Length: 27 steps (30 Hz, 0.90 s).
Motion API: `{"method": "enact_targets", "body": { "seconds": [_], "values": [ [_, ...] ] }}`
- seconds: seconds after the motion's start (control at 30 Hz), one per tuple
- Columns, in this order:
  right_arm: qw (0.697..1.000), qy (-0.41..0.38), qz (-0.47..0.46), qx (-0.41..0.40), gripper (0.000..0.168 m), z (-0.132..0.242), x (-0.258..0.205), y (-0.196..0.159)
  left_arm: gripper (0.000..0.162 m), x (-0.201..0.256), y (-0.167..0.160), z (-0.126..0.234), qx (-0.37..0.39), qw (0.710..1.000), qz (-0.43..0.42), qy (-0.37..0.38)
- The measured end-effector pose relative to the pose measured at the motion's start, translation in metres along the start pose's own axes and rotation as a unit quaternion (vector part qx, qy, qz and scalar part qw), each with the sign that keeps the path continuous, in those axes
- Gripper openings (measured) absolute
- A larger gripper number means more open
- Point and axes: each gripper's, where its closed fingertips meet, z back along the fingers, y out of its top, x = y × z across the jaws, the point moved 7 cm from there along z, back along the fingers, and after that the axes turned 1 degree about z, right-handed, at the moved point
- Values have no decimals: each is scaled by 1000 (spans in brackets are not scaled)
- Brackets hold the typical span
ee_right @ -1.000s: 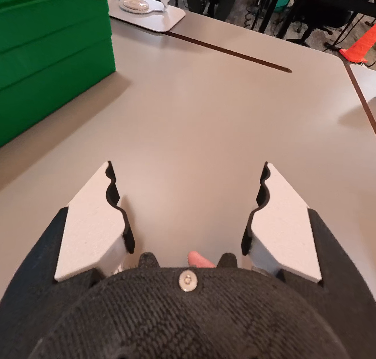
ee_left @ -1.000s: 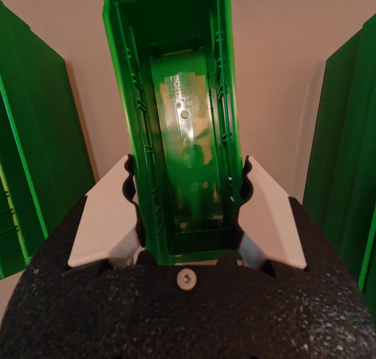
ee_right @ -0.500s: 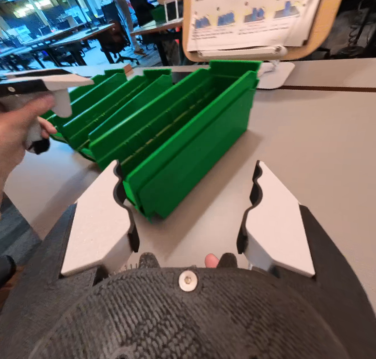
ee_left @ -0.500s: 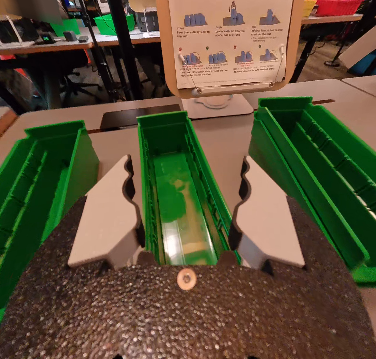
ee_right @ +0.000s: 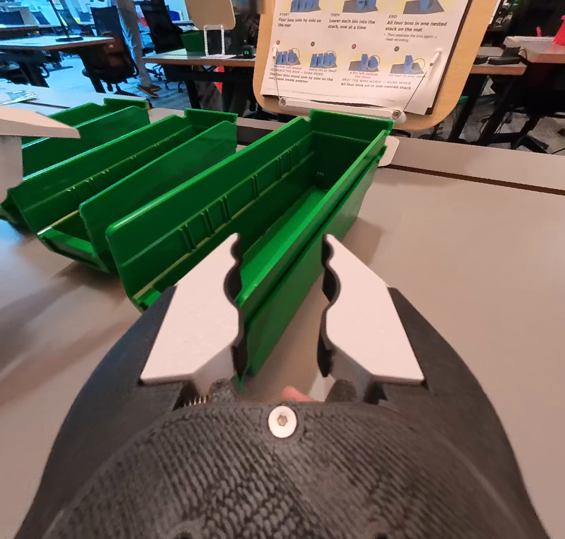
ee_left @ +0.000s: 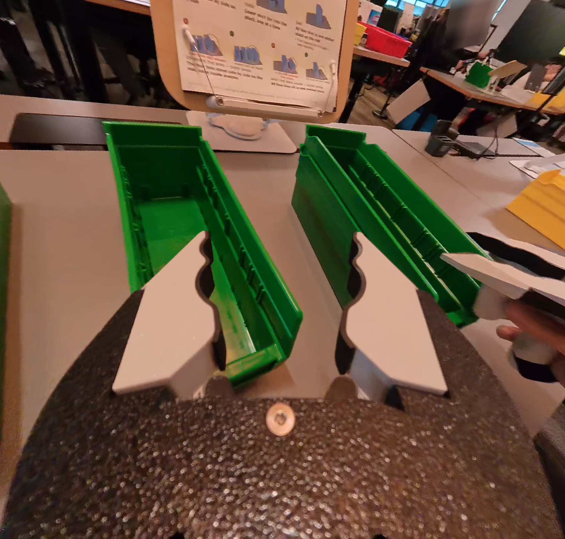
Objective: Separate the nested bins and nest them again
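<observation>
In the left wrist view, the left gripper (ee_left: 281, 295) hangs spread and empty above the grey table (ee_left: 61, 218), beside a long green plastic bin (ee_left: 171, 215) standing alone, apparently set apart already. In the right wrist view, the right gripper (ee_right: 281, 298) straddles the near wall of the rightmost green bin pair (ee_right: 275, 194), jaws parted, not yet pinching, probably readying to lift the still-nested inner one.
</observation>
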Motion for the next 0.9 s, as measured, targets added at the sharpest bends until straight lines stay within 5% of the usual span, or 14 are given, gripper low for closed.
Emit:
{"method": "enact_targets", "body": {
  "seconds": [0.07, 0.37, 0.9],
  "values": [
    [1000, -1, -12, 4, 32, -2, 5, -1, 88, 1, -1, 0, -6, 1000, -7, -3],
    [997, -73, 14, 6, 3, -1, 39, 0, 86, 3, -4, -5, -26, 1000, 5, -17],
    [994, -104, -21, 13, 1, -3, 72, 2, 84, 1, -9, -8, -40, 998, 34, -45]
  ]
}}
